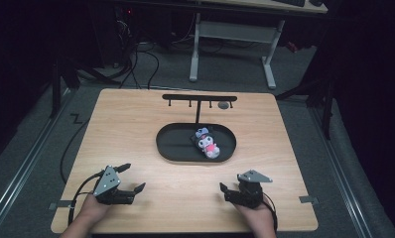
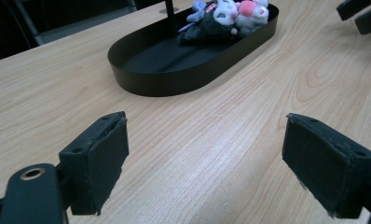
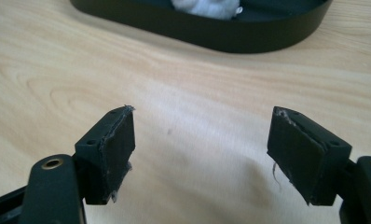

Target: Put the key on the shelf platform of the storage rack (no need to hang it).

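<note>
- Your right hand-held gripper (image 1: 231, 191) rests low on the counter (image 1: 136, 129), jaws wide and empty.
- Your left hand-held gripper (image 1: 131, 178) is wide open too, holding nothing.
- The plush toy (image 1: 207, 142) lies in the right half of the black tray (image 1: 170, 144), ahead of the right hand-held gripper and slightly to its left.
- Its long axis slants toward you; your right hand looks nearer.

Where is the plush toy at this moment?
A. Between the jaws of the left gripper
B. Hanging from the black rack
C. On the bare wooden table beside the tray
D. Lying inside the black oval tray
D: the plush toy lies within the rim of the black oval tray, toward its right end, while both grippers are near the front edge of the table, away from it.
</note>
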